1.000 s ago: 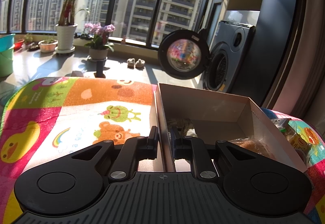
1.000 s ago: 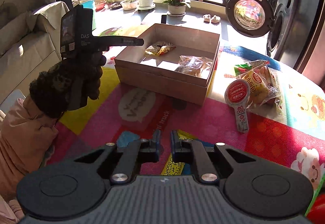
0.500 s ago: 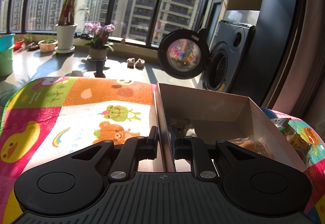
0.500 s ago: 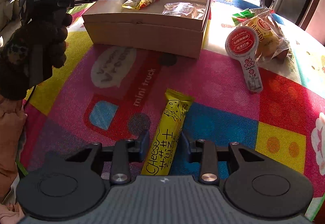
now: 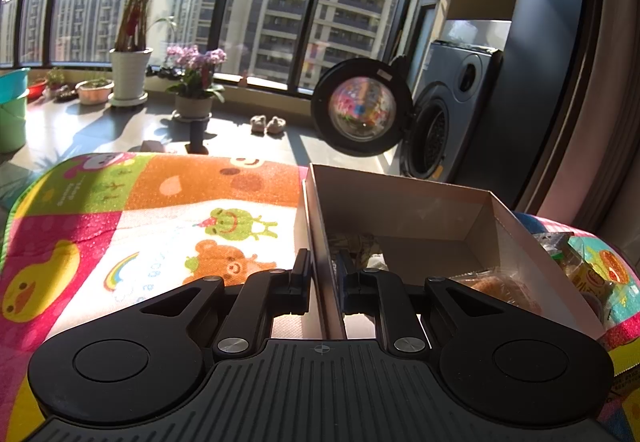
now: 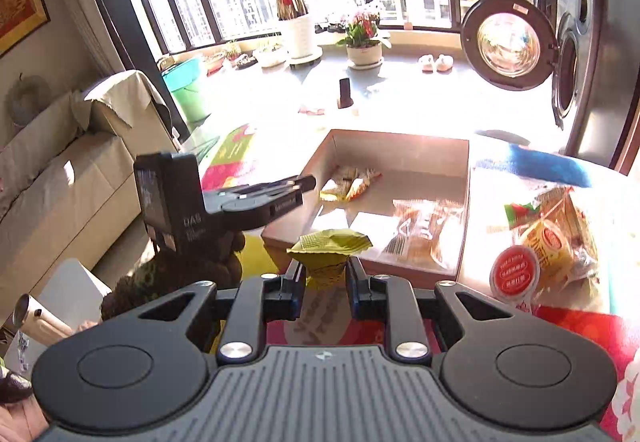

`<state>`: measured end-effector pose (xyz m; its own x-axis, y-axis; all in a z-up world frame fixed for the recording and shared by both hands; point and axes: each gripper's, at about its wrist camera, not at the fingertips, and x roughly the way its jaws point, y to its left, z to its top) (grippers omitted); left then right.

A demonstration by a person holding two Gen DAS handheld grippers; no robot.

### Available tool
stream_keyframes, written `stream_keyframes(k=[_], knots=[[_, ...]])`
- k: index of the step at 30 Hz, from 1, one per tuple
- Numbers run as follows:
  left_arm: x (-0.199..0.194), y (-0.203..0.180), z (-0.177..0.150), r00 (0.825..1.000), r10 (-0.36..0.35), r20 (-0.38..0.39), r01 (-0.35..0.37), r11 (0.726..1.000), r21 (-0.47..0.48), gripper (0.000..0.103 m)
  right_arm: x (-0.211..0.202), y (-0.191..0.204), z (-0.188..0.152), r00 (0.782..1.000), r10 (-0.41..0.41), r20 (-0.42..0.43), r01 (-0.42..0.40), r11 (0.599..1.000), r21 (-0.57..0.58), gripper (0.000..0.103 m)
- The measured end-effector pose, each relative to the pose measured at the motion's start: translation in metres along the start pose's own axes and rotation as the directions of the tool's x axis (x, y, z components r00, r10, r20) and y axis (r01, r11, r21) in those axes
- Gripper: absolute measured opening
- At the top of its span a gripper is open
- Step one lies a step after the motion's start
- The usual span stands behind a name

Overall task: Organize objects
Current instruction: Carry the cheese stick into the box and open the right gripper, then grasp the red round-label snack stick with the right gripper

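Change: the yellow cheese snack bar point(image 6: 326, 256), which half a second ago lay flat on the play mat point(image 6: 560, 330) between the spread fingers of the right gripper point(image 6: 323, 284), is now off the mat, pinched near one end by jaws closed on its wrapper.
Snack bar position: raised in front of the near wall of the cardboard box point(image 6: 462, 177), not yet over the opening.
Left gripper point(image 5: 323, 278): unchanged; jaws pressed onto the box's left wall point(image 5: 320, 242), one finger inside, one outside, steadying it.
Task meaning: pickup appears complete; the likely next step is to carry the bar into the box.
Box contents: two snack packets point(image 6: 352, 181) at the far left; a clear-wrapped pastry point(image 6: 424, 226) at the near right.
Unsorted: bagged snacks point(image 6: 548, 242) and a red round-labelled packet point(image 6: 514, 274) on the mat, right of the box.
Legible writing: "DAS" on the left gripper body; packet lettering unreadable.
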<state>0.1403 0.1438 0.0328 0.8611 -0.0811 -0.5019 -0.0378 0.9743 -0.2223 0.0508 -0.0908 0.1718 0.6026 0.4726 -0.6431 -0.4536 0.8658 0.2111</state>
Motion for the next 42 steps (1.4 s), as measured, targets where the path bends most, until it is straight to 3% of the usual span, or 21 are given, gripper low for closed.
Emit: stream_keyframes(k=[4,12,17,20,27,30,32,34,42], knots=[[0.0,0.001,0.0,1.0,-0.004,0.0,0.004,1.0,-0.003,0.016,0.024,0.001,0.029,0.999,-0.026,0.033,0.027,1.0,-0.015,0.021],[-0.001,0.004,0.0,1.0,-0.009,-0.002,0.009,1.0,-0.009,0.016,0.099,-0.014,0.038,0.991,-0.01,-0.135,0.017,0.999,0.05,0.016],[-0.001,0.004,-0.001,1.0,-0.01,-0.003,0.01,1.0,-0.01,0.016,0.134,-0.021,0.033,0.986,-0.014,-0.167,0.03,0.995,0.095,0.016],[-0.001,0.004,-0.001,1.0,-0.01,-0.002,0.01,1.0,-0.009,0.016,0.133,-0.027,0.03,0.989,-0.025,-0.147,0.039,0.995,0.094,0.016],[-0.001,0.004,-0.001,1.0,-0.006,0.0,0.006,1.0,-0.003,0.016,0.086,-0.053,0.019,0.979,-0.204,-0.031,0.203,0.979,-0.007,0.018],[-0.001,0.004,-0.002,1.0,-0.002,0.002,0.002,1.0,0.002,0.016,0.069,-0.072,0.011,0.963,-0.27,-0.018,0.27,0.963,-0.005,0.032],[-0.002,0.003,-0.003,1.0,0.0,0.003,0.0,1.0,0.005,0.016,0.063,-0.085,0.001,0.948,-0.318,-0.02,0.318,0.948,-0.005,0.055],[-0.002,0.003,-0.003,1.0,0.0,0.003,0.0,1.0,0.005,0.016,0.061,-0.094,-0.009,0.935,-0.353,-0.026,0.353,0.935,-0.024,0.065],[-0.002,0.003,-0.003,1.0,0.0,0.003,0.0,1.0,0.005,0.016,0.081,-0.11,-0.068,0.889,-0.444,-0.11,0.431,0.894,-0.126,0.067]])
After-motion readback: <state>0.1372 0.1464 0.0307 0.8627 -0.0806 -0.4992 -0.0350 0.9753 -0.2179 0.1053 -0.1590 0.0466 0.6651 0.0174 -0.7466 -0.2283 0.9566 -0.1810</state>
